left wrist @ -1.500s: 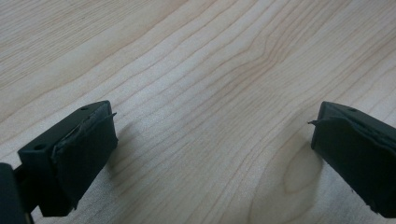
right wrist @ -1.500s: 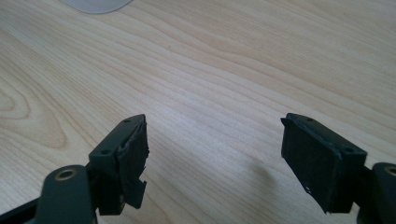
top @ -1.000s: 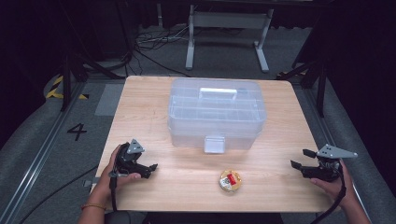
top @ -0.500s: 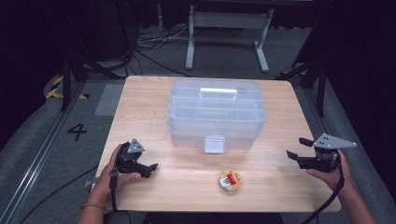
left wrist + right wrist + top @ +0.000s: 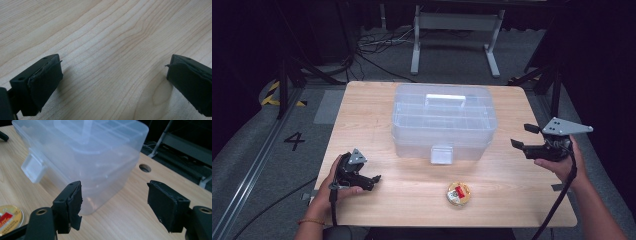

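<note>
A clear plastic toolbox (image 5: 444, 120) with a white handle stands shut in the middle of the wooden table (image 5: 367, 115), its front latch (image 5: 441, 154) facing me. A small round gold tin with a red label (image 5: 458, 194) lies in front of it. My left gripper (image 5: 373, 179) rests low at the table's front left, open, with bare wood between its jaws (image 5: 112, 80). My right gripper (image 5: 521, 135) hangs raised off the table to the right of the box, open and empty. In the right gripper view (image 5: 115, 205) its jaws frame the toolbox's near corner (image 5: 95, 157), the tin (image 5: 8, 217) at lower left.
A round hole (image 5: 145, 168) pierces the tabletop behind the box. Beyond the table's far edge stand a metal frame (image 5: 452, 30) and cables on a dark floor. A cable (image 5: 557, 205) trails from the right gripper along the forearm.
The right gripper has lifted off the table's right edge and drifted in toward the toolbox. The left gripper, the box and the tin have stayed put.
</note>
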Tool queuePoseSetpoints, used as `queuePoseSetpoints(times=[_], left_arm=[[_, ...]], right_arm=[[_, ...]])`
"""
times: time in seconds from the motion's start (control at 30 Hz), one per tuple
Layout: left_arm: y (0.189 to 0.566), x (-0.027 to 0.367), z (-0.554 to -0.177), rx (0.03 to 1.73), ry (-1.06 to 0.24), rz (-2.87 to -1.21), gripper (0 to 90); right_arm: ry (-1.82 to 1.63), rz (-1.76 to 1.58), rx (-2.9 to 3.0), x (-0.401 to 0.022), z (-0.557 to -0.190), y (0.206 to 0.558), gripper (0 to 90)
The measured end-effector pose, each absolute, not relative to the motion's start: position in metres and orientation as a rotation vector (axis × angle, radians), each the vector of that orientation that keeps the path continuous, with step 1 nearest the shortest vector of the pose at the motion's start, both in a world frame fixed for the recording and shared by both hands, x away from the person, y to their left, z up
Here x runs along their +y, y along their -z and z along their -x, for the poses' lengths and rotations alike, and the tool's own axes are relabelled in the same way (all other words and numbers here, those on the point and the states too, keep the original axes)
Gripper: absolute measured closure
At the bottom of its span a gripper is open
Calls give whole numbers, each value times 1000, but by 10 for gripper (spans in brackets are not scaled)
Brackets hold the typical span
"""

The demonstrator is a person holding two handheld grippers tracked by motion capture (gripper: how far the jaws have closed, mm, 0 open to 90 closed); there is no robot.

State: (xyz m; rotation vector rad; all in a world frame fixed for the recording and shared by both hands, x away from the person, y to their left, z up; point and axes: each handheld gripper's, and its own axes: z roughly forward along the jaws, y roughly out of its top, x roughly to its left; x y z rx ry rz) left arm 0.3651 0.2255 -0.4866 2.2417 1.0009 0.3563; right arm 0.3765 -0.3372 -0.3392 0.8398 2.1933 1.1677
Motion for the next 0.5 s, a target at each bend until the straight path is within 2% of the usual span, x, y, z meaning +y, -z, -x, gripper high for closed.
queuePoseSetpoints(times=[0.5], left_arm=[[486,226,-365,1001,-355,-2243,5]], right_arm=[[-1197,-747,2265,-279,-414,306,354]])
